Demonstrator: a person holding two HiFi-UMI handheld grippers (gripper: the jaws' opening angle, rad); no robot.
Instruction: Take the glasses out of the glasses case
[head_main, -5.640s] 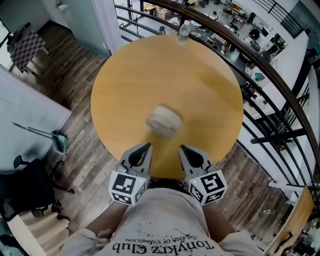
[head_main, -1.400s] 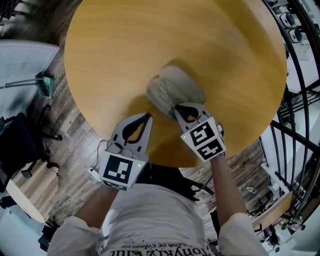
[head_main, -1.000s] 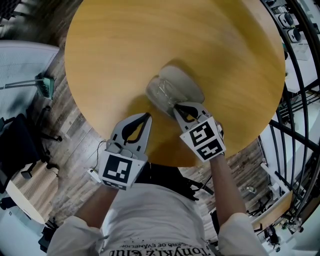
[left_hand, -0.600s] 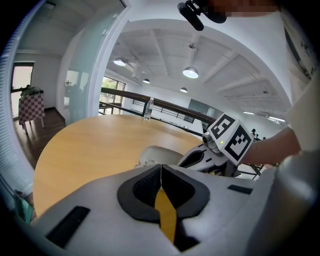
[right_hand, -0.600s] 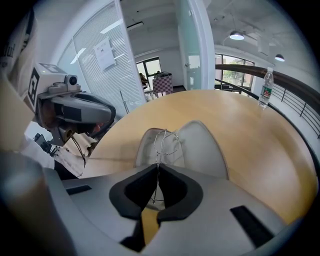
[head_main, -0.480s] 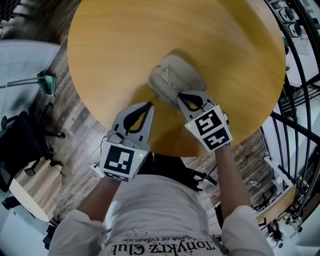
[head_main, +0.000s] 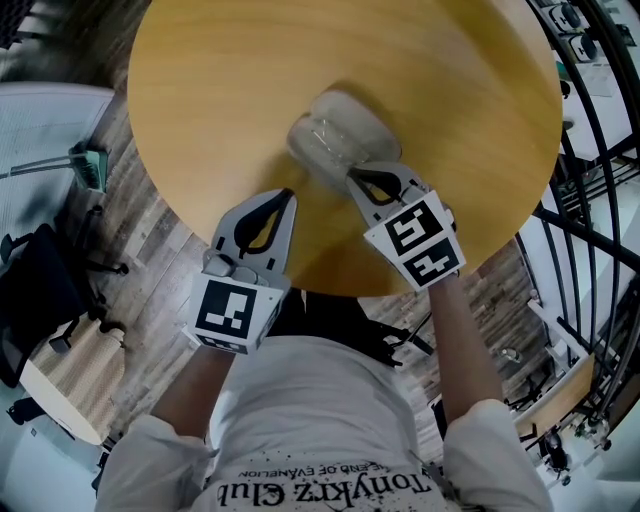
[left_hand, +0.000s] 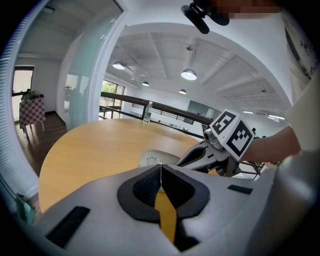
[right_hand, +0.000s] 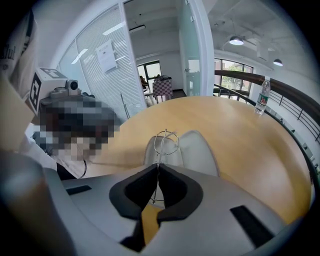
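A grey glasses case (head_main: 345, 118) lies open on the round wooden table (head_main: 230, 70). Thin wire-framed glasses (right_hand: 166, 142) stand up over the case's near half (right_hand: 197, 150). My right gripper (head_main: 353, 178) sits at the case's near edge, shut on the glasses' wire frame, as the right gripper view (right_hand: 157, 166) shows. My left gripper (head_main: 287, 196) hovers over the table's near edge, left of the case, shut with nothing in it. In the left gripper view (left_hand: 161, 167) the case (left_hand: 156, 157) lies just beyond the jaws.
A clear water bottle (right_hand: 261, 102) stands at the table's far rim, next to a dark railing (head_main: 590, 130). On the wooden floor to the left are a black chair (head_main: 40, 290) and a green dustpan (head_main: 90, 165).
Since 5.6 s ago the case has gone from closed to open and my right gripper has reached in and shut on the glasses. Over the last second both grippers have hardly moved.
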